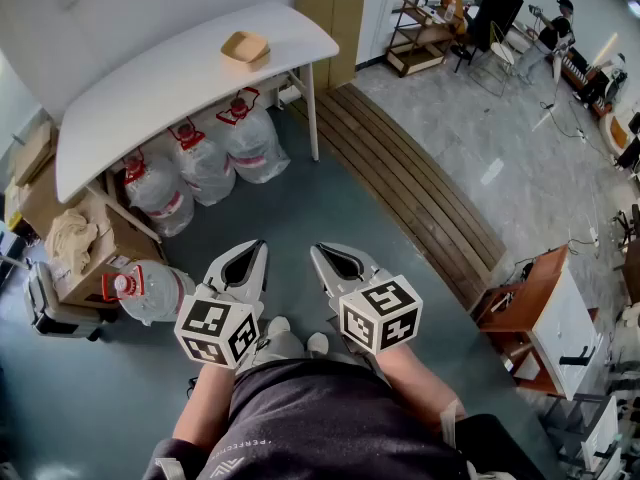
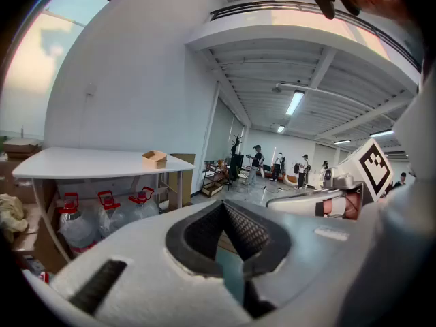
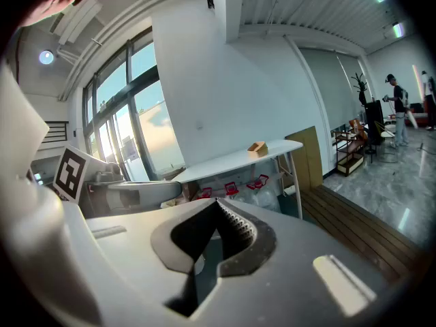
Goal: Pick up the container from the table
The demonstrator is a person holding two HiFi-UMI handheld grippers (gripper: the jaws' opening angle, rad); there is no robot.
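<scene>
1. Container (image 1: 245, 46): a small tan open box on the white desk (image 1: 150, 88), well ahead of both sets of fingers and apart from them. It stands towards the desk's end on the right-finger side, back from the front edge, with bare desk top all round it.
2. Left gripper (image 1: 255, 248): held low in front of the person, and its fingers (image 2: 248, 230) are closed tip to tip with nothing between them.
3. Right gripper (image 1: 322, 251): just beside the left one and level with it. Its fingers (image 3: 238, 234) are likewise pressed together and empty.
4. Approach: open grey floor (image 1: 330, 208) lies between the fingertips and the desk's front edge.
5. Under the desk: water jugs (image 1: 205, 163) with red caps stand in a row behind that edge, below the Container and ahead of the left fingers.
6. Side limits: cardboard boxes (image 1: 70, 248) crowd the space outboard of the left fingers. A strip of wooden planking (image 1: 400, 178) runs ahead of and outboard of the right fingers.
</scene>
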